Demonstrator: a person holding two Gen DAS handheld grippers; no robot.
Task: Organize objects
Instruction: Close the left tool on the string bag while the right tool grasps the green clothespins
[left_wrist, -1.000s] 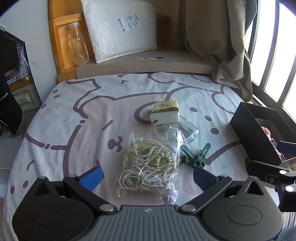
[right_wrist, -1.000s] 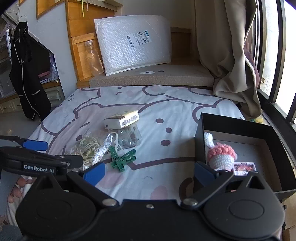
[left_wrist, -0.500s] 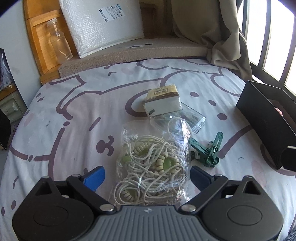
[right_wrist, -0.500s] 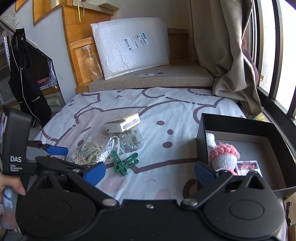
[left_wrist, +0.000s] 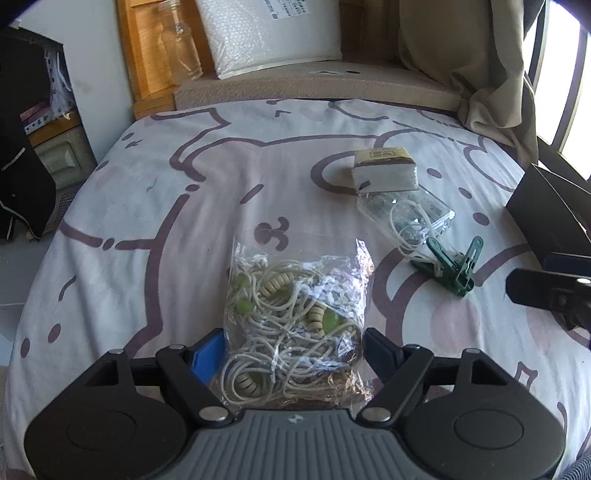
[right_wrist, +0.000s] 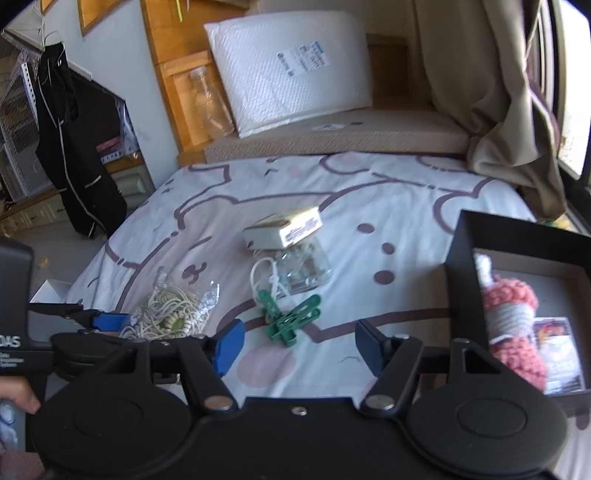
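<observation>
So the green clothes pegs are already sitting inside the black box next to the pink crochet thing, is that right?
Not quite. The green clothes pegs lie on the bedsheet, outside the black box, as the right wrist view shows. Only the pink crochet thing is inside the box.

one bag of cords (left_wrist: 295, 321), two green clothespins (left_wrist: 448, 267), one clear case (left_wrist: 406, 210), one small box (left_wrist: 384, 170), one black box (right_wrist: 517, 251)

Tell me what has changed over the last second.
The left gripper has come down over the bag of cord, jaws closing around it. The right gripper has neared the green clips, jaws closing with nothing between them. The small box, clear case and black box stayed put.
</observation>
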